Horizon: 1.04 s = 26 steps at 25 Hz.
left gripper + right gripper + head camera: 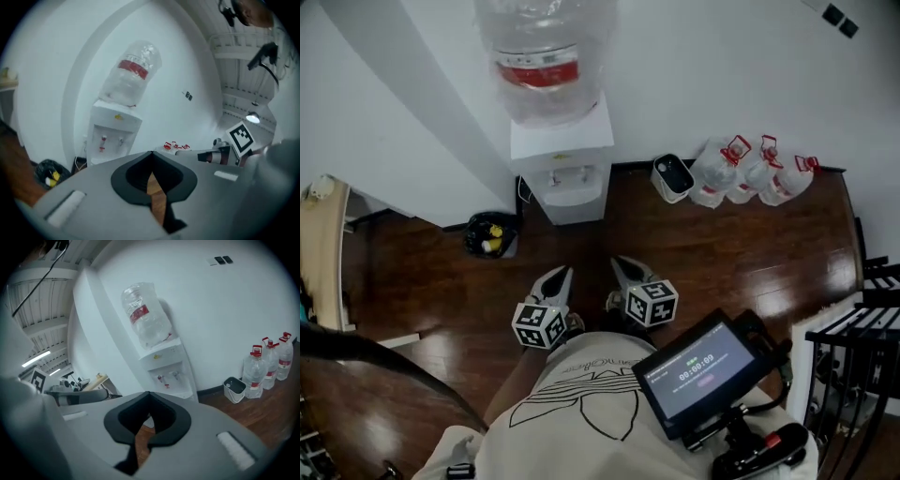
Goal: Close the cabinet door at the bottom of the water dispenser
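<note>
The white water dispenser (569, 173) stands against the far wall with a clear bottle (546, 58) on top. It also shows in the left gripper view (112, 131) and in the right gripper view (166, 369). Its bottom cabinet door is hidden below the tap shelf in every view. My left gripper (562, 275) and right gripper (624, 266) hang side by side close to my chest, well short of the dispenser. Both point toward it. The left gripper (151, 153) has its jaw tips together with nothing held. The right gripper (149, 393) looks the same.
A black bag (491, 234) with yellow items lies left of the dispenser. To its right sit a small white bin (673, 176) and three water jugs (752, 172). A wooden shelf (323, 246) is at far left, a black rack (861, 349) at far right. Dark wood floor (581, 253) lies between me and the dispenser.
</note>
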### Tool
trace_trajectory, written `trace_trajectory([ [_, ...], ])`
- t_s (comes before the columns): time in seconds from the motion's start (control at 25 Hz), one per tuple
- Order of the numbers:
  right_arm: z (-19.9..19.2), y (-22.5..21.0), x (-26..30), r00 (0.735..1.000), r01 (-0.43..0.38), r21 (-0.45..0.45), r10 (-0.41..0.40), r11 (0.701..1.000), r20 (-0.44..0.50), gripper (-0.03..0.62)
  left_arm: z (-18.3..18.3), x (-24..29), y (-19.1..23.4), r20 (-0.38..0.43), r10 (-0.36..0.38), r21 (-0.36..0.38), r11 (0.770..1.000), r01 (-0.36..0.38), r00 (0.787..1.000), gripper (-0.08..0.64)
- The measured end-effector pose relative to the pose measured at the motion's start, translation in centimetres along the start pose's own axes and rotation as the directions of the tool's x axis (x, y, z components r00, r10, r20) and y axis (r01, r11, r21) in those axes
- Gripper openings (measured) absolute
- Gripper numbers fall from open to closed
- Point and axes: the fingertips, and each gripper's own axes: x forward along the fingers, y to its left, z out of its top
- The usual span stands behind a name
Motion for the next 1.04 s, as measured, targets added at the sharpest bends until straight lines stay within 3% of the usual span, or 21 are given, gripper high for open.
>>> trace_trajectory([
  [0.08,-1.0,2.4,-0.2,1.0,-0.01,-0.015,0.009,1.0,-0.01,0.002,-0.1,-2.3,-1.2,0.016,-0.025,0.089,0.996,0.023,1.0,0.018],
  [0.16,-2.0,3.9,-0.2,1.0,-0.001,-0.049,0.0,0.999,-0.027,0.002,-0.7,-3.8,-1.7,0.028,-0.04,0.115,0.993,0.037,0.999,0.018],
  [0.36,-2.8,7.0,1.4,0.999,-0.032,-0.097,0.028,0.995,-0.038,0.002,-1.5,-6.1,0.1,0.065,-0.037,0.118,0.993,0.029,0.997,0.018],
  [0.56,-3.8,8.6,0.9,1.0,-0.009,-0.162,0.004,0.987,-0.031,0.002,-1.6,-8.0,1.2,0.101,-0.047,0.117,0.993,0.035,0.994,0.018],
  [0.84,-3.0,9.1,-0.9,1.0,0.025,-0.17,-0.022,0.985,0.02,0.002,-1.3,-8.4,0.9,0.108,-0.096,0.142,0.987,0.08,0.99,0.018],
  [1.04,-5.8,9.4,-2.4,1.0,-0.01,-0.134,0.007,0.991,-0.024,0.002,-2.8,-9.2,-1.2,0.089,-0.086,0.133,0.988,0.074,0.992,0.018],
])
